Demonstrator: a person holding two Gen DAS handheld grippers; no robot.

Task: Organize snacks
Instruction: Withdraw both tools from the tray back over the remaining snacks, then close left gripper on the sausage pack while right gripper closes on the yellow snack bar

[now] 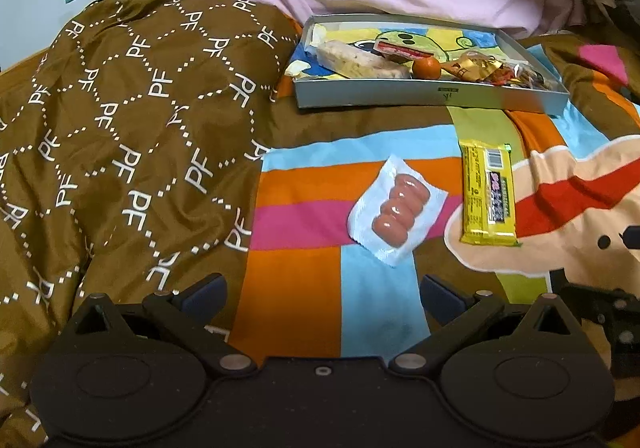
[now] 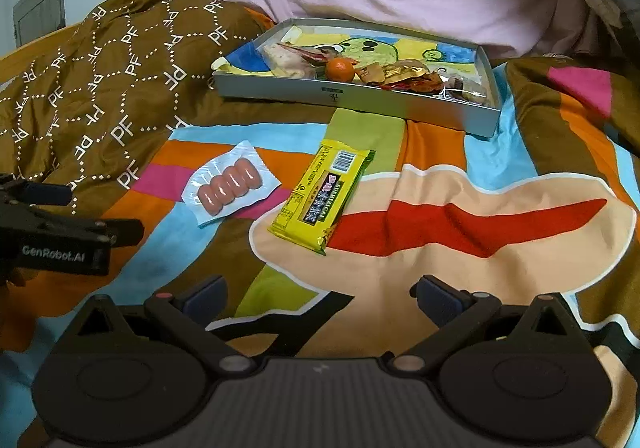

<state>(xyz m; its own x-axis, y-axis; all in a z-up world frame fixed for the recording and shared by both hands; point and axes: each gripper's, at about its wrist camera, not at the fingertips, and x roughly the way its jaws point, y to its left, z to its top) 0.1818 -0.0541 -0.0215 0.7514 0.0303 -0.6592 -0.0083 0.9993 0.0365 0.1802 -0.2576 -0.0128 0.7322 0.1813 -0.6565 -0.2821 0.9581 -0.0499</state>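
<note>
Both my grippers hang wide and hold nothing: left [image 1: 322,294], right [image 2: 318,294], above the patterned sheet [image 1: 296,288]. Ahead of the left lies the sausage pack [image 1: 396,210], with the yellow bar [image 1: 486,194] just beside it, apart. Farther back, the grey tray [image 1: 432,94] holds an orange [image 1: 426,68] and wrapped snacks [image 1: 480,68].

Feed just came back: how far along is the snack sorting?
Partly done. The tray already holds an orange and several wrapped snacks. Nothing is in hand: the left gripper and right gripper are both open and empty. The sausage pack and yellow bar lie on the bedspread, outside the tray.
</note>
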